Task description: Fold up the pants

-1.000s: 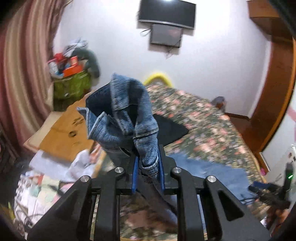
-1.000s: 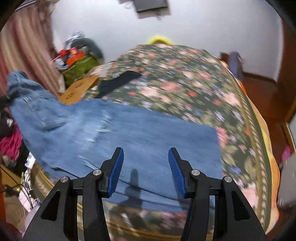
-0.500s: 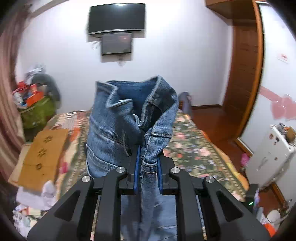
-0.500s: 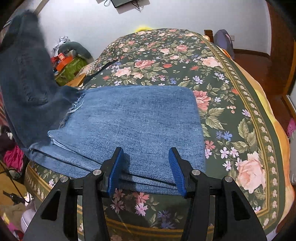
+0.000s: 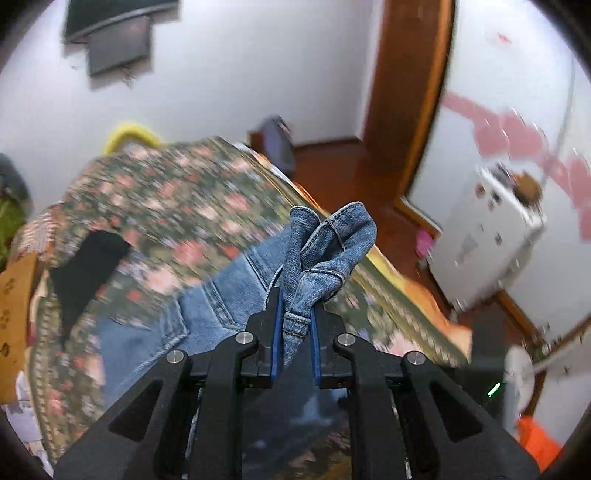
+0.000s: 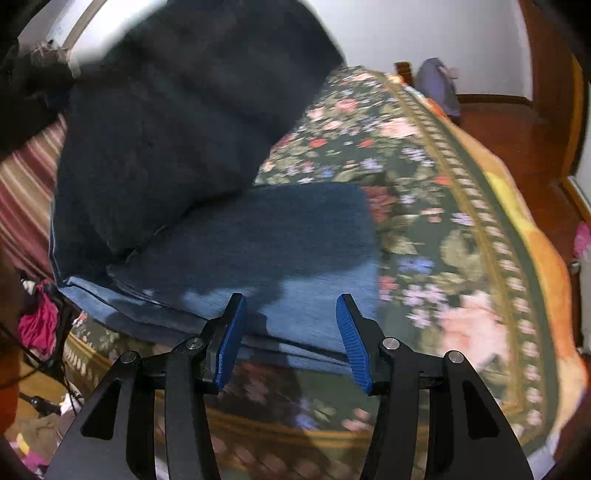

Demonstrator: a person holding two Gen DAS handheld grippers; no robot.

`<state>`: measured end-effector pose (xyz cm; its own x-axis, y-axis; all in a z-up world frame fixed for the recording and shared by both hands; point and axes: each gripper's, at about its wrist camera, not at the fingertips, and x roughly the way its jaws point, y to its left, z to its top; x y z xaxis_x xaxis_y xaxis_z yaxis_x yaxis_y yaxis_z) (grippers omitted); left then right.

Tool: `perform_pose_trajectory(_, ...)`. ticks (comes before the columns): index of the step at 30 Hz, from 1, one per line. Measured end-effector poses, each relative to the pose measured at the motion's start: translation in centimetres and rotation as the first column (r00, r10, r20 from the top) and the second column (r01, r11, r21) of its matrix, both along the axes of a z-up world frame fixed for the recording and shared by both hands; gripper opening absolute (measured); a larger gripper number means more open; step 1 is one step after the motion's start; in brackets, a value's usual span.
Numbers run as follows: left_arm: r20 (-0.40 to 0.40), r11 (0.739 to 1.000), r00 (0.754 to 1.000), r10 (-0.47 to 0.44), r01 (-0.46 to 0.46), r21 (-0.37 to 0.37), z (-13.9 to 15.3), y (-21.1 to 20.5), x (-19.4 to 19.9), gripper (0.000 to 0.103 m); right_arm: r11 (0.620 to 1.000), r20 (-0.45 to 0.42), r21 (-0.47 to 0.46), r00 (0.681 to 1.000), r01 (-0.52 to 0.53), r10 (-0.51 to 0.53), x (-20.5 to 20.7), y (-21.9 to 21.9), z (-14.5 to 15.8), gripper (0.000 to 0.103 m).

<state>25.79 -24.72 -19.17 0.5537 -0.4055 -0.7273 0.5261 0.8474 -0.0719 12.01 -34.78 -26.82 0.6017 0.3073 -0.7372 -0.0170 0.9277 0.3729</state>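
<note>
Blue denim pants [image 6: 266, 251] lie partly folded on the floral bedspread [image 6: 443, 206]. My left gripper [image 5: 293, 321] is shut on the bunched waistband of the pants [image 5: 325, 251] and holds it above the bed. In the right wrist view the lifted upper part of the pants [image 6: 177, 122] hangs dark and blurred over the flat folded legs. My right gripper [image 6: 290, 332] is open and empty, just above the near edge of the folded denim.
A black cloth [image 5: 88, 266] lies on the bed's left side. A white appliance [image 5: 487, 240] stands by the wall on the right, on the wooden floor [image 6: 517, 122]. A wooden door frame [image 5: 406, 92] and a wall TV [image 5: 118, 33] are behind.
My left gripper has swung the waistband over to the right and down above the folded legs. The lifted denim now fills the upper left of the right view. The right gripper stays open.
</note>
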Motion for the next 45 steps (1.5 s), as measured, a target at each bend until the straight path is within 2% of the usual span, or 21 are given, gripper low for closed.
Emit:
perform_pose_trajectory(3, -0.024, 0.997, 0.999, -0.043, 0.045, 0.059, -2.4, -2.0, -1.3, 0.012, 0.999, -0.018, -0.022, 0.999, 0.037, -0.037, -1.3, -1.6, 0.1, 0.048)
perform_pose_trajectory(8, -0.133, 0.988, 0.988, -0.083, 0.099, 0.120, -6.1, -3.6, -2.2, 0.013, 0.996, -0.044, -0.035, 0.996, 0.079, -0.081, -3.1, -2.9, -0.4, 0.048)
perform_pose_trajectory(11, -0.183, 0.982, 0.979, -0.090, 0.118, 0.146, -7.1, -3.8, -2.4, 0.020, 0.996, -0.053, -0.030, 0.994, 0.090, -0.091, -3.6, -3.1, -0.6, 0.048)
perform_pose_trajectory(14, -0.221, 0.980, 0.969, -0.113, 0.146, 0.137, -6.6, -3.5, -2.9, 0.036, 0.995, -0.055, -0.028, 0.994, 0.092, -0.093, -3.7, -2.8, -0.5, 0.048)
perform_pose_trajectory(15, -0.219, 0.982, 0.969, -0.113, 0.143, 0.125, -6.3, -3.3, -2.9, 0.053, 0.996, -0.053, -0.028, 0.994, 0.089, -0.091, -3.8, -2.7, -0.3, 0.048)
perform_pose_trajectory(16, -0.189, 0.987, 0.977, -0.095, 0.117, 0.113, -5.4, -2.7, -3.1, 0.075, 0.996, -0.051, -0.028, 0.995, 0.087, -0.088, -3.5, -2.5, -0.2, 0.048)
perform_pose_trajectory(18, -0.080, 0.995, 0.996, -0.040, 0.047, 0.083, -3.0, -0.9, -3.7, 0.089, 0.997, -0.043, -0.027, 0.996, 0.077, -0.078, -3.2, -2.2, 0.1, 0.048)
perform_pose_trajectory(20, -0.024, 0.998, 1.000, -0.015, 0.017, 0.065, -1.2, 0.7, -3.7, 0.089, 0.998, -0.039, -0.024, 0.997, 0.065, -0.065, -2.9, -1.6, 0.2, 0.048)
perform_pose_trajectory(23, 0.037, 0.993, 0.997, 0.074, -0.077, 0.088, 1.1, 4.2, -1.8, 0.089, 0.999, -0.040, -0.020, 0.998, 0.039, -0.040, -2.5, -0.8, 0.2, 0.048)
perform_pose_trajectory(26, 0.074, 0.975, 0.984, 0.165, -0.174, 0.141, 1.3, 7.6, 1.4, 0.089, 1.000, -0.042, -0.016, 0.999, 0.010, -0.011, -2.1, 0.4, 0.2, 0.048)
perform_pose_trajectory(28, 0.048, 0.958, 0.974, 0.220, -0.225, 0.178, 0.4, 10.1, 4.5, 0.089, 1.000, -0.045, -0.005, 0.999, -0.008, 0.008, -1.8, 1.4, 0.2, 0.048)
perform_pose_trajectory(31, -0.031, 0.947, 0.968, 0.249, -0.237, 0.216, -2.2, 12.9, 8.5, 0.089, 1.000, -0.049, 0.007, 0.998, -0.027, 0.027, -1.2, 2.6, 0.0, 0.049)
perform_pose_trajectory(33, -0.085, 0.945, 0.965, 0.248, -0.222, 0.239, -4.4, 14.1, 10.8, 0.089, 1.000, -0.061, 0.002, 0.998, -0.023, 0.023, -0.5, 3.2, -0.4, 0.051)
perform_pose_trajectory(38, -0.140, 0.923, 0.964, 0.227, -0.167, 0.346, -9.8, 15.2, 13.6, 0.089, 1.000, -0.085, -0.006, 0.996, -0.007, 0.006, 1.3, 3.7, -0.9, 0.051)
perform_pose_trajectory(40, -0.152, 0.928, 0.965, 0.212, -0.150, 0.340, -11.1, 15.9, 13.9, 0.089, 0.999, -0.080, -0.035, 0.997, 0.004, -0.007, 2.3, 3.6, -0.7, 0.051)
perform_pose_trajectory(42, -0.172, 0.944, 0.965, 0.200, -0.143, 0.298, -11.7, 17.3, 13.5, 0.089, 0.999, -0.080, -0.048, 0.997, 0.012, -0.015, 3.7, 3.3, -0.5, 0.051)
perform_pose_trajectory(45, -0.191, 0.956, 0.965, 0.181, -0.127, 0.266, -11.8, 19.1, 11.9, 0.080, 0.996, -0.060, -0.093, 0.998, 0.009, -0.015, 6.4, 3.3, -0.1, 0.051)
